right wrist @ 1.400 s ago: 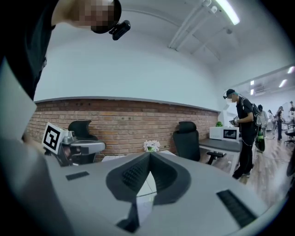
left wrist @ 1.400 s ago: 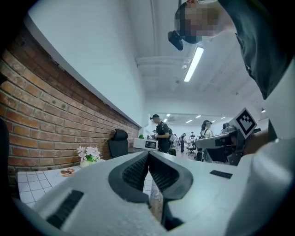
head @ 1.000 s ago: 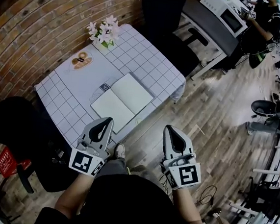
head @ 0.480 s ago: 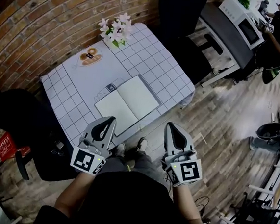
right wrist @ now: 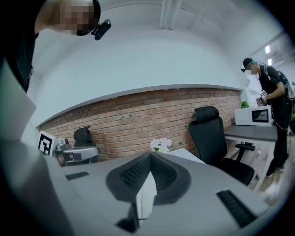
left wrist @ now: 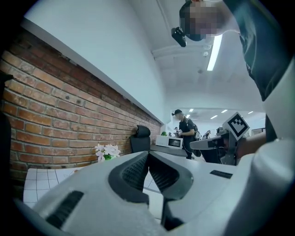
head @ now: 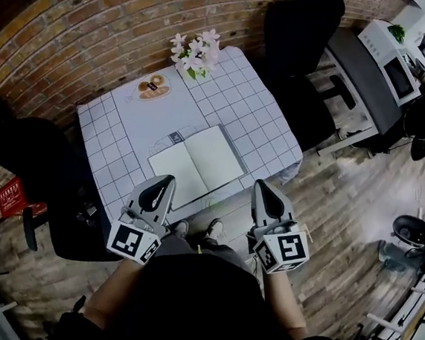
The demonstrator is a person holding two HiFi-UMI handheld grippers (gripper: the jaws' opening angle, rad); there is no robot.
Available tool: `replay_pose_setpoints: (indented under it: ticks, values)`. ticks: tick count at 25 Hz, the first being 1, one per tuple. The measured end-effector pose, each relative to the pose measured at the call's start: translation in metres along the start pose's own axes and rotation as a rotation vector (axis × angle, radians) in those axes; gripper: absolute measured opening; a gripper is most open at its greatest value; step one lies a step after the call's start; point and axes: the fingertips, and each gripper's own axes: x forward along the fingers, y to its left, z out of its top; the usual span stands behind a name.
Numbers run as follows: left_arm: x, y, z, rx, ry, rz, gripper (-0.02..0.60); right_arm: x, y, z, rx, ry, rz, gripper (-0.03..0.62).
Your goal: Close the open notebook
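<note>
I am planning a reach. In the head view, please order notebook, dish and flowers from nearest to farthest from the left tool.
1. Notebook, just ahead of the left tool.
2. Dish, farther back, near the wall.
3. Flowers, at the far corner.

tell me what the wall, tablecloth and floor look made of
Wall: red brick, matt, pale mortar lines. Tablecloth: probably fabric, white with a dark grid; its edge hangs over the corner. Floor: wood or wood-look planks, slight sheen, grain streaks.

The right gripper [right wrist: 150,156] has its jaws closed together; behind it white flowers [right wrist: 160,144] stand near a brick wall [right wrist: 138,115].
</note>
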Motion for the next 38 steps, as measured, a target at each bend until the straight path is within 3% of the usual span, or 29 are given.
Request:
replay_pose_setpoints:
  ticks: [7, 15, 20, 28, 38]
  values:
    - [-0.014, 0.026, -0.036, -0.050, 0.051, 0.139, 0.025, 0.028, -0.016, -0.033, -0.022, 0.092, 0.060, 0.014]
    - [-0.038, 0.056, -0.107, -0.063, 0.221, 0.273, 0.025, 0.058, -0.028, -0.079, -0.009, 0.214, 0.110, 0.015]
    - [-0.043, 0.062, -0.150, -0.081, 0.314, 0.301, 0.026, 0.073, -0.035, -0.105, -0.007, 0.281, 0.122, 0.028]
    - [-0.049, 0.069, -0.224, -0.094, 0.484, 0.326, 0.026, 0.103, -0.058, -0.161, 0.009, 0.419, 0.130, 0.111]
    - [-0.048, 0.073, -0.267, -0.129, 0.613, 0.341, 0.026, 0.125, -0.093, -0.220, 0.006, 0.576, 0.069, 0.168]
